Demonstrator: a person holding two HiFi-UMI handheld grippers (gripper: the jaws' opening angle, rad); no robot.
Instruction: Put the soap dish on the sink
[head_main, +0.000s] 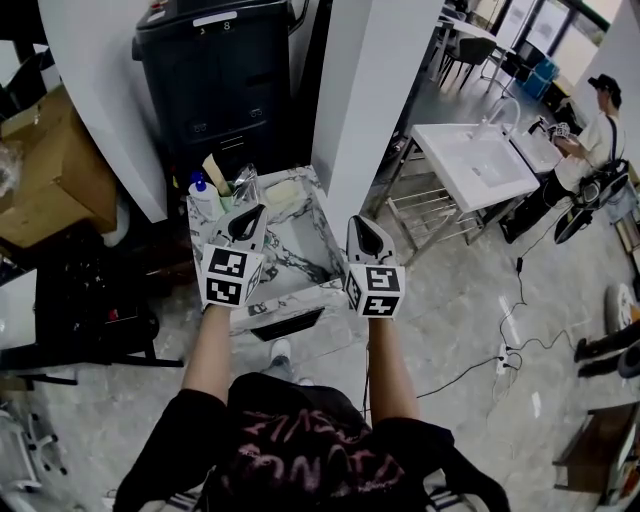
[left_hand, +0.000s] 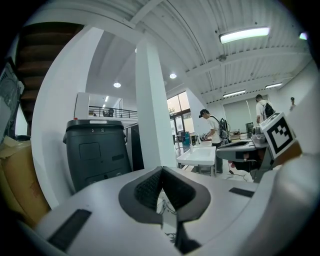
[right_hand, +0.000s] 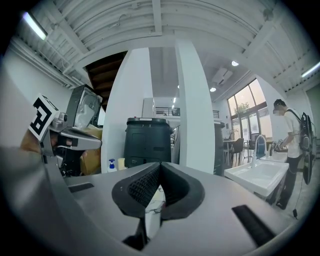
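Note:
Both grippers are held side by side above a marble-patterned sink unit (head_main: 300, 268), just in front of me. My left gripper (head_main: 246, 222) (left_hand: 161, 171) is shut with nothing between its pads. My right gripper (head_main: 364, 234) (right_hand: 160, 166) is shut and empty too. On the marble top's far left stand a blue-capped spray bottle (head_main: 203, 192) (right_hand: 109, 164), a clear bag (head_main: 246, 184) and a pale flat item (head_main: 283, 192); I cannot tell which, if any, is the soap dish. A white sink (head_main: 478, 163) (left_hand: 200, 156) (right_hand: 257, 177) stands further off to the right.
A tall black bin (head_main: 220, 70) (left_hand: 95, 150) (right_hand: 147, 140) stands behind the marble unit, and a white pillar (head_main: 370, 90) rises to its right. A cardboard box (head_main: 50, 170) lies at the left. A person (head_main: 592, 130) works by the white sink. Cables (head_main: 510, 330) trail across the floor.

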